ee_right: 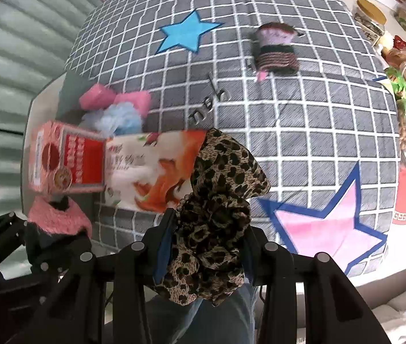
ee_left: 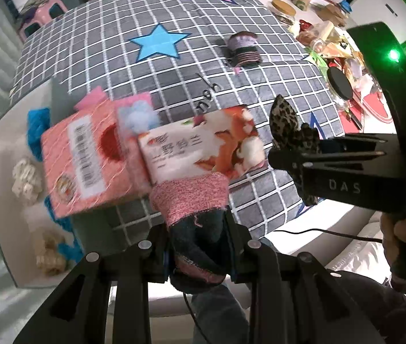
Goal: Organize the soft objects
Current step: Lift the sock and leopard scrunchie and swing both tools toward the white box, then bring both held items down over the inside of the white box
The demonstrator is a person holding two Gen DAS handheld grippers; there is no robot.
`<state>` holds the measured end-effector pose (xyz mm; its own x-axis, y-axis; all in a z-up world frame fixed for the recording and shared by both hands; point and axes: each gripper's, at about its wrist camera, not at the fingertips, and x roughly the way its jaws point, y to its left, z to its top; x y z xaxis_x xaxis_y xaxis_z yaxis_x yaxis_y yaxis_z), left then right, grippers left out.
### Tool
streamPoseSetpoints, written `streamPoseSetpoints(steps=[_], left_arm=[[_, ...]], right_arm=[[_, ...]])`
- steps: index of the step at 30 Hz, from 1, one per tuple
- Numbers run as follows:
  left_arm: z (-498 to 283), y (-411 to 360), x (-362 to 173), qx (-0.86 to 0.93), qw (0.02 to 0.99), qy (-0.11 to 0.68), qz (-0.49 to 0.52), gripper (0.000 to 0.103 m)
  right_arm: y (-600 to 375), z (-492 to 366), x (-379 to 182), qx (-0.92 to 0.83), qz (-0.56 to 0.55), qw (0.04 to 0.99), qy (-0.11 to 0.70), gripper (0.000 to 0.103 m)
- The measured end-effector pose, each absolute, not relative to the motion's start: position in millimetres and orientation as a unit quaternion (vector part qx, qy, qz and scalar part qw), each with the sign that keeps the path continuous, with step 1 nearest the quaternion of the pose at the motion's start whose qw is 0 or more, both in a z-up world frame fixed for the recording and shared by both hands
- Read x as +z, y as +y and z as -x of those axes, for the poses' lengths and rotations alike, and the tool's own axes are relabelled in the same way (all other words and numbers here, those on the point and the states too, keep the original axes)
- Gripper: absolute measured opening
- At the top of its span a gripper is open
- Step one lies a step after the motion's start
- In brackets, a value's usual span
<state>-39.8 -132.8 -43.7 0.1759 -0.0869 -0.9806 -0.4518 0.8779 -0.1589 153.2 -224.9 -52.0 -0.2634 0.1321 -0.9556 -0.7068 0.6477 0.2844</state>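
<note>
My left gripper (ee_left: 198,229) is shut on a pink and dark fuzzy sock (ee_left: 194,218), held above the near edge of the checked grey cloth (ee_left: 260,109). My right gripper (ee_right: 211,229) is shut on a leopard-print scrunchie (ee_right: 220,195); it also shows at the right of the left wrist view (ee_left: 291,132). A striped purple and dark sock (ee_right: 276,48) lies farther out on the cloth. Two tissue packs, one pink-red (ee_right: 65,160) and one white-orange (ee_right: 148,169), lie at the cloth's left edge beside pink sponges (ee_right: 117,100) and a light blue puff (ee_right: 114,120).
A white tray (ee_left: 5,149) at the left holds blue and cream fluffy items. Jars and clutter (ee_left: 329,43) line the far right. A black round object (ee_left: 340,83) stands at the cloth's right edge. A cable (ee_left: 331,233) runs along the near side.
</note>
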Motion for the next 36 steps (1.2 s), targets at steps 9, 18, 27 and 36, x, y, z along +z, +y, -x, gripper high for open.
streamPoseSetpoints(steps=[9,18,27,36], left_arm=[[75,-120,-35,0.153,0.741,0.611,0.234,0.031],[105,-103,-27,0.196,0.742,0.589,0.255,0.031],[133,-91,-26,0.232,0.734,0.571,0.286,0.031],[160,-82,-25,0.262,0.728,0.554,0.307,0.031]], right_arm=[[-212,-116,-41,0.394,0.224,0.557,0.696,0.042],[-194,-90,-27,0.426,0.238,0.546,0.681,0.042],[-175,-68,-12,0.457,0.254,0.535,0.664,0.042],[-155,-44,-3,0.482,0.273,0.52,0.65,0.042]])
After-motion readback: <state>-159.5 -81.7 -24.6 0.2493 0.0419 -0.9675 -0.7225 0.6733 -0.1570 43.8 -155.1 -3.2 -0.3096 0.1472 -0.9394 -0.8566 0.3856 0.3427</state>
